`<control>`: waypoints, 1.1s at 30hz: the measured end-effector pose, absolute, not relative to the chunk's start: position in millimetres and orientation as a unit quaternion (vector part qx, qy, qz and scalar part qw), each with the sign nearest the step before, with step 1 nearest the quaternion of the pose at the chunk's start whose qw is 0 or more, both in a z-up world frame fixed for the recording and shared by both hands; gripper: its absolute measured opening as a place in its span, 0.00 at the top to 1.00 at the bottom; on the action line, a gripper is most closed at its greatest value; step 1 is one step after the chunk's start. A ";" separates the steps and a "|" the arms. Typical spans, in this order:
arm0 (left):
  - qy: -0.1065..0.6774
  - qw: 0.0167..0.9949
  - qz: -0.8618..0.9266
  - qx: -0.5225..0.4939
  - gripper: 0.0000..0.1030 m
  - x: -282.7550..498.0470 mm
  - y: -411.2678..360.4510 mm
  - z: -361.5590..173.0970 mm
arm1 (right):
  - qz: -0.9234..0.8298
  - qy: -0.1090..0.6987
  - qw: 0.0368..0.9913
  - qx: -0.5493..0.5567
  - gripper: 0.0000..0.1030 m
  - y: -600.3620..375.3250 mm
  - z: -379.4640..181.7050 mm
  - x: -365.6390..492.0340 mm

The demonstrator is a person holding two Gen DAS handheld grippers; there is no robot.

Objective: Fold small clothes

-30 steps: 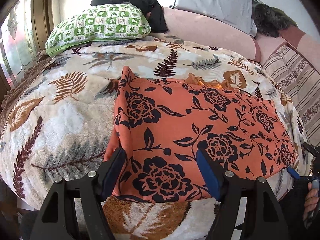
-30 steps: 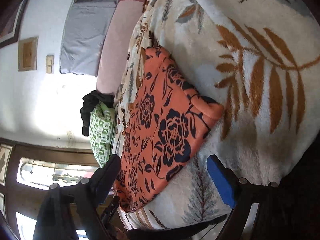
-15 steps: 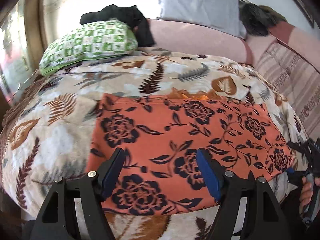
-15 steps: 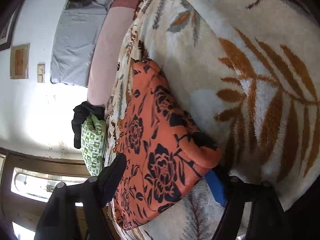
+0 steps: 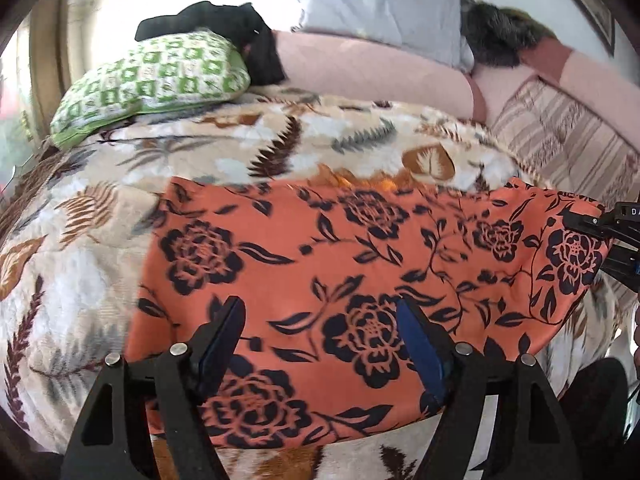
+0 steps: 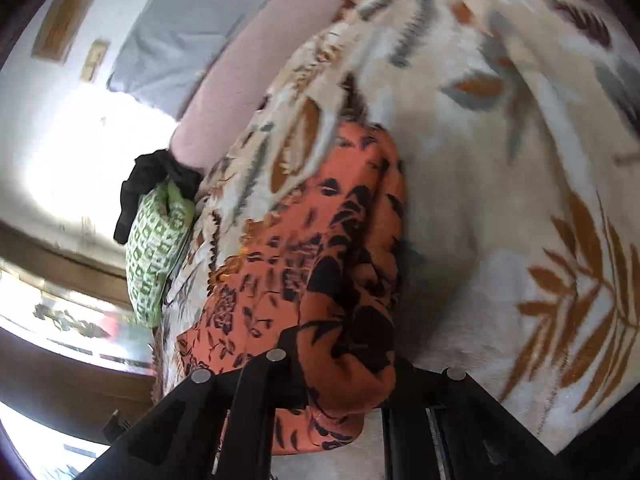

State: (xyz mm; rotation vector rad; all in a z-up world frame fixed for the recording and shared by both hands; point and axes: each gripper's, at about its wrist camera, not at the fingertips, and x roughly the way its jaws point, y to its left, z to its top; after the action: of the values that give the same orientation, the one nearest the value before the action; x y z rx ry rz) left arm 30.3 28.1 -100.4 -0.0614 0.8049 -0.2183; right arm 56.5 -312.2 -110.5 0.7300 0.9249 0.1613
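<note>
An orange garment with black flowers (image 5: 360, 248) lies spread on the leaf-patterned blanket (image 5: 100, 240). My left gripper (image 5: 320, 308) hovers over its near edge. Its jaws are wide and still opening, with the cloth under them and nothing pinched. At the garment's right end, my right gripper (image 5: 612, 236) holds the corner. In the right wrist view, the right gripper (image 6: 344, 360) is closing its jaws on a bunched fold of the garment (image 6: 320, 240). That fold is raised off the blanket (image 6: 480, 200).
A green checked pillow (image 5: 160, 76) with a black cloth (image 5: 240, 28) on it lies at the back left. A pink bolster (image 5: 360, 72) and a grey pillow (image 5: 380, 4) line the back. A striped cloth (image 5: 560, 132) lies at the right.
My right gripper went from open beside the garment's corner to closed on it, and it lifted and rolled. The garment's right end rose. The left gripper barely moved.
</note>
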 end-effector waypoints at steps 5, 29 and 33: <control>0.320 0.938 0.018 -0.133 0.24 4.6 142.9 -74.5 | 0.184 0.404 0.871 0.211 0.89 -172.1 -31.5 65.0; 0.312 0.930 0.038 -0.191 0.24 -18.2 209.4 -103.2 | 0.359 0.546 0.724 0.222 0.33 5.1 -174.8 55.2; 0.332 0.923 -0.042 -0.188 0.24 -15.0 171.5 -92.0 | 0.330 0.494 0.758 0.269 0.24 -57.4 -147.0 49.7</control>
State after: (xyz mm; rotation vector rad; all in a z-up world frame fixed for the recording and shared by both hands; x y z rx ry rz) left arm -15.0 171.5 -92.0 -0.3861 0.6810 -0.0871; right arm 49.7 -57.4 -147.0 0.5854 1.0773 0.7197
